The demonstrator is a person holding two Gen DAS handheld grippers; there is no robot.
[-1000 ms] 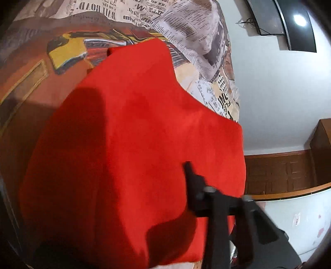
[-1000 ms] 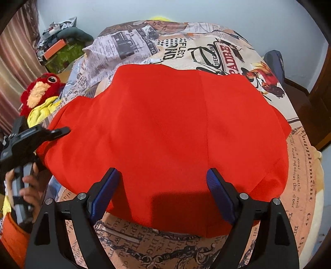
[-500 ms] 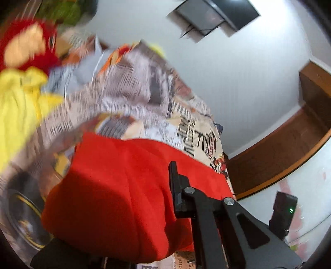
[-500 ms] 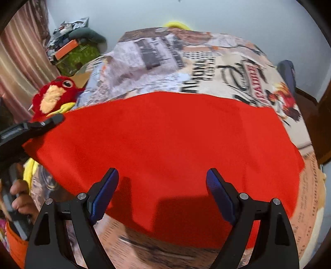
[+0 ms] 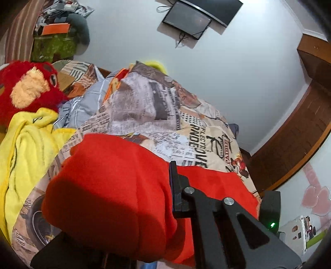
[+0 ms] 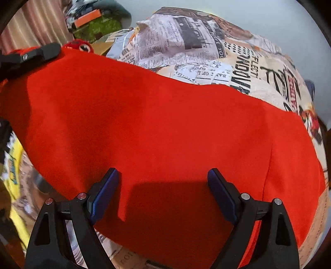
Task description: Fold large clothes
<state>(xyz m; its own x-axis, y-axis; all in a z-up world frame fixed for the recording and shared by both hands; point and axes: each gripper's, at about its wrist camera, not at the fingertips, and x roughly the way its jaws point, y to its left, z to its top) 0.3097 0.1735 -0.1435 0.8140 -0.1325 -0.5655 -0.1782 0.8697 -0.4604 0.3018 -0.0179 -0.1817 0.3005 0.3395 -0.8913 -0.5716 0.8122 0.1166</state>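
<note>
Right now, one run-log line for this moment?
step: fold | left tongs: shut on red garment edge, raised | right tongs: open above garment | surface: bed

Pale wall (image 5: pixel 238 82) with mounted dark screen (image 5: pixel 187 19); wood panelling (image 5: pixel 289 132); striped curtain (image 6: pixel 41 27).

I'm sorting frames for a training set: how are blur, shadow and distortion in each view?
Left wrist: sharp overall, fisheye bends the wall trim, a soft shadow lies across the red cloth. Right wrist: the cloth is sharp, the left edge with the yellow fabric is smeared, and the right gripper casts a dark shadow on the cloth beneath it.
</note>
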